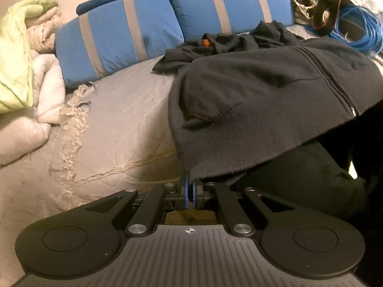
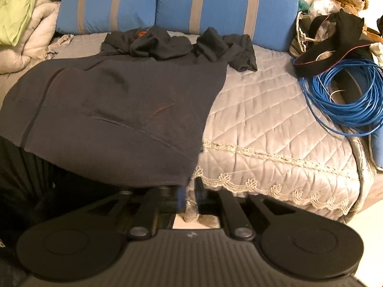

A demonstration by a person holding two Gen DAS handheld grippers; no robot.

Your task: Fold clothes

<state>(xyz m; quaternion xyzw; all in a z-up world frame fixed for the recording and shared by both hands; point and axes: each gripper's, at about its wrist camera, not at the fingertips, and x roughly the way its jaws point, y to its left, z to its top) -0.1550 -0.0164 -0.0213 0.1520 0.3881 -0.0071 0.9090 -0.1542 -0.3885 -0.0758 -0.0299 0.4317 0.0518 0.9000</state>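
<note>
While both grippers pinch the hoodie's (image 2: 115, 100) hem corners, a slip is the main risk.

Left gripper (image 1: 190, 192) and right gripper (image 2: 190, 198) are each closed on a bottom corner; the body lies stretched over the bed (image 2: 275, 119), with the sleeves bunched near the pillows (image 2: 182, 2). Both bites look shallow, so I judge a hard pull could free a corner, or drag the sleeves into a tangle.

The bed (image 2: 275, 110) wears a grey quilted cover with a lace hem. On it lie a dark zip hoodie (image 2: 115, 110) spread over the front edge, two blue striped pillows (image 2: 179, 4) at the back, a coil of blue cable (image 2: 347, 95) at the right, and pale bunched bedding (image 2: 31, 35) at the left.
</note>
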